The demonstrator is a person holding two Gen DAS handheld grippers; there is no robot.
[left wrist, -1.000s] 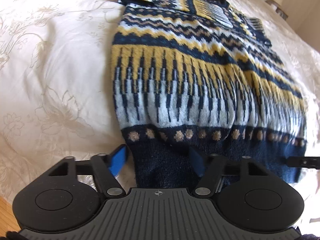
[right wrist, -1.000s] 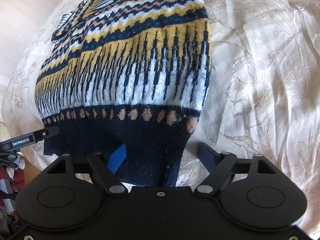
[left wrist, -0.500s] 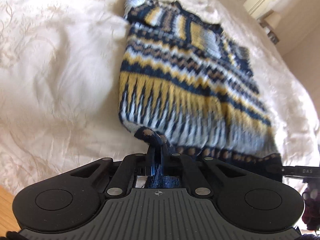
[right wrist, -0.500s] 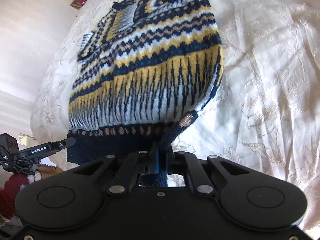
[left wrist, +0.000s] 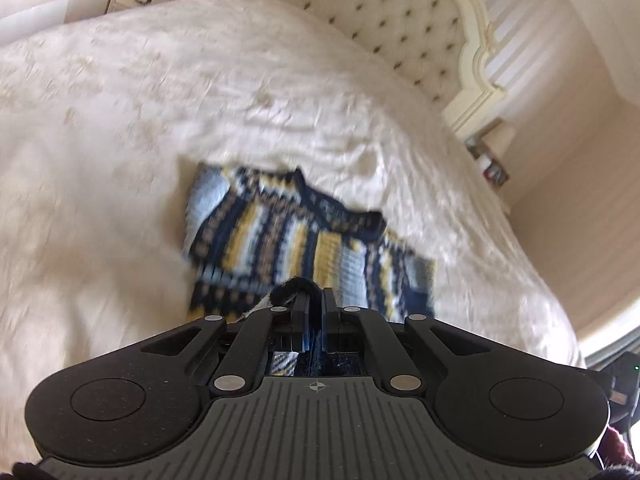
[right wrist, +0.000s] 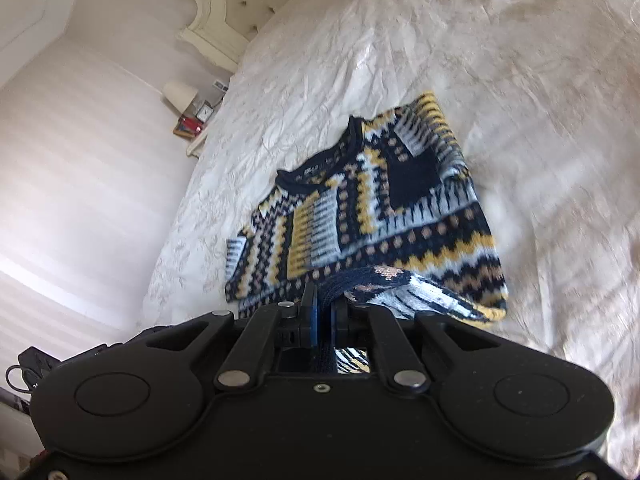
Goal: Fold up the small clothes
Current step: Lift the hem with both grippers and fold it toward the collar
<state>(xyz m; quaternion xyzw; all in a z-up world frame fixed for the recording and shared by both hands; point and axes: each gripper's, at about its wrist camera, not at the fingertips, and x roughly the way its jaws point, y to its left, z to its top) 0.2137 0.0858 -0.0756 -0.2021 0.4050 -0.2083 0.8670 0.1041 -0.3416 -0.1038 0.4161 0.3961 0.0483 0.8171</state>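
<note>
The sweater (right wrist: 372,216) at the frame's centre is knitted in navy, mustard yellow, pale blue-white and tan, with zigzags, dots and stripes. The bed (right wrist: 520,80) cover is cream with a faint floral pattern. The headboard (left wrist: 384,12), upper right, is cream and tufted.

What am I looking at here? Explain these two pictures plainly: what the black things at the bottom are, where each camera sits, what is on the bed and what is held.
No robot: a person holds a two-finger tool in each hand, with a camera on each looking forward along its fingers. The black shapes are those tools. One picture comes from the left gripper, the other from the right gripper. On the cream embroidered bedspread lies a navy, yellow and white patterned knitted sweater. Each gripper is shut on the sweater's dark bottom hem, lifting it over the rest to fold it. A cream tufted headboard stands behind.
</note>
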